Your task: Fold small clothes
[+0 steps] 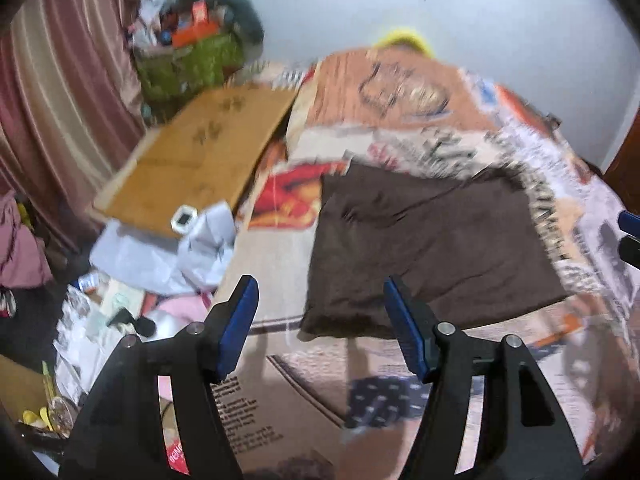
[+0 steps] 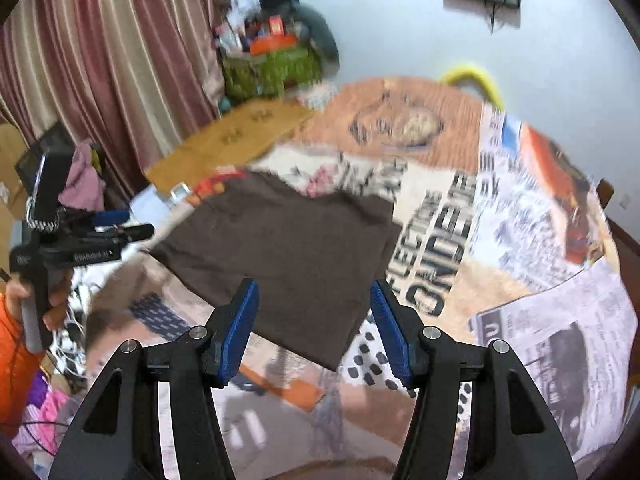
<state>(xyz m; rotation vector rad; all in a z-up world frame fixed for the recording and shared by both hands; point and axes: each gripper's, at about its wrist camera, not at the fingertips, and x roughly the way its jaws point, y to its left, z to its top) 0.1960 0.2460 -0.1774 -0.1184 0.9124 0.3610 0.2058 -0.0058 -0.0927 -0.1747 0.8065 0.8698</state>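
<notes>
A dark brown garment (image 1: 432, 248) lies flat as a folded rectangle on the table covered with printed paper (image 1: 288, 400). My left gripper (image 1: 320, 284) hovers above its near left edge, open, with nothing between the blue pads (image 1: 240, 320). In the right wrist view the same brown garment (image 2: 288, 248) lies ahead. My right gripper (image 2: 313, 284) is open over its near corner and holds nothing. The left gripper (image 2: 138, 222) shows there at the far left, held by a hand. The right gripper's tips (image 1: 628, 232) poke in at the right edge of the left wrist view.
A cardboard sheet (image 1: 200, 156) leans at the table's far left, with crumpled white paper (image 1: 204, 248) beside it. A green bag full of clutter (image 1: 188, 68) stands by the striped curtain (image 1: 60, 100). Loose items cover the floor to the left (image 1: 92, 332).
</notes>
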